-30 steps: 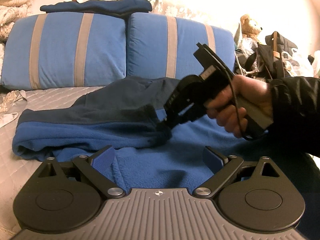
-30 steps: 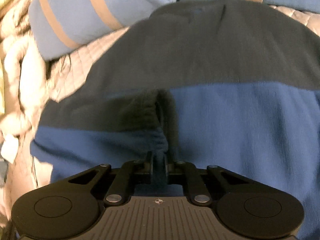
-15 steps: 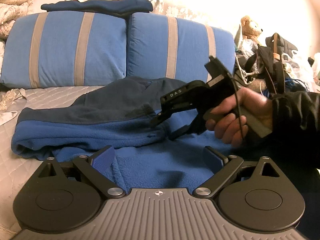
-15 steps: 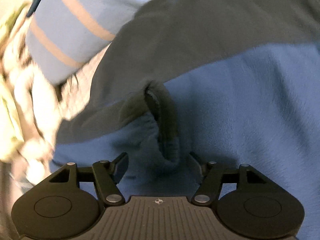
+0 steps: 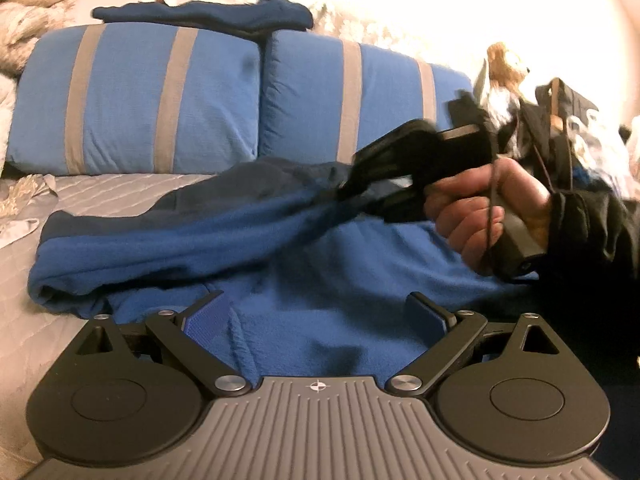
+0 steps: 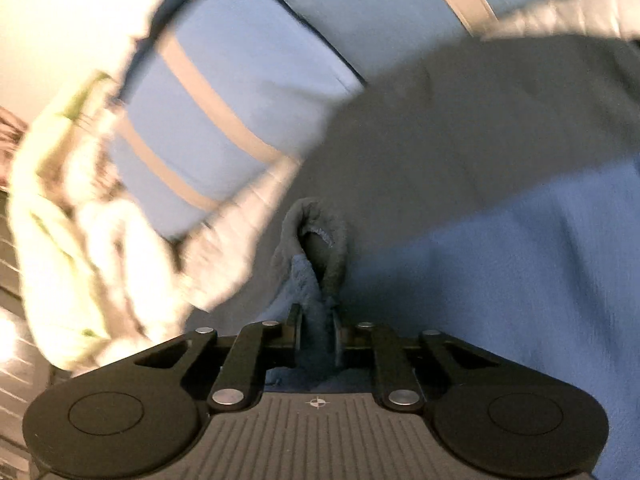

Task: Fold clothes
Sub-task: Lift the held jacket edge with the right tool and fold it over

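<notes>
Right tool (image 6: 316,330) pinching fleece cuff (image 6: 314,248), left tool (image 5: 318,312) spread above fleece (image 5: 320,280)

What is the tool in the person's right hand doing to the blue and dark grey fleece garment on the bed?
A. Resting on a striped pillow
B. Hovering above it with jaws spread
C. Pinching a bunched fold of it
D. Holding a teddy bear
C: in the right wrist view the right gripper has its jaws closed on a bunched fold of the blue and dark grey fleece garment.
</notes>
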The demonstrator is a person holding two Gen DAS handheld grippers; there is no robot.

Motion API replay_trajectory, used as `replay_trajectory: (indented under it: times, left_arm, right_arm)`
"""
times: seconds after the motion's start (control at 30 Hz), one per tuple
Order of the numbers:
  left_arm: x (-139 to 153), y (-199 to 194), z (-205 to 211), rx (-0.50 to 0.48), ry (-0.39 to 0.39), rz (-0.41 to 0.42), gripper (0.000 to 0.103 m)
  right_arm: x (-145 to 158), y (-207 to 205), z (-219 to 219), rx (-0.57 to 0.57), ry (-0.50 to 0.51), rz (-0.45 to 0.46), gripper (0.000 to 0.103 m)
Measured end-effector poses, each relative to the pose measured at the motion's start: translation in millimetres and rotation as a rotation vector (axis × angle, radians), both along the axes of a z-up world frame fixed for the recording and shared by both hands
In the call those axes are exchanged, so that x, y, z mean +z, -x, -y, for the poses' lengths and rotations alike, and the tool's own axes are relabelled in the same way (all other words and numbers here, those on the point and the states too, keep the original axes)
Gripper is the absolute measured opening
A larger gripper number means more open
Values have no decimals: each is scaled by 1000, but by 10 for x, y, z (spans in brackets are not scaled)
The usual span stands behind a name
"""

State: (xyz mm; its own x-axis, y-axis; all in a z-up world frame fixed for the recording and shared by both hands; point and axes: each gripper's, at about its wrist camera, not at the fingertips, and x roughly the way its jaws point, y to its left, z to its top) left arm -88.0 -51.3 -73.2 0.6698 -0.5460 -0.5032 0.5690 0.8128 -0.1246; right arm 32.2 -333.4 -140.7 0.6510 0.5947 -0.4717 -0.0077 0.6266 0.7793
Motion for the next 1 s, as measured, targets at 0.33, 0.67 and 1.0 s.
replay_trajectory:
  times: [0.33, 0.67, 1.0]
  left_arm:
    - [157, -419, -709, 211, -58, 71, 97]
    - [-250, -1264, -969, 288, -186, 10, 96]
    - [-398, -1636, -859, 198, -218, -15, 95]
  right_arm:
    - [-308, 268, 698, -219, -304, 80, 16]
    - [-166, 354, 712, -222, -331, 132, 16]
    - [-12, 526, 864, -336, -344, 262, 16]
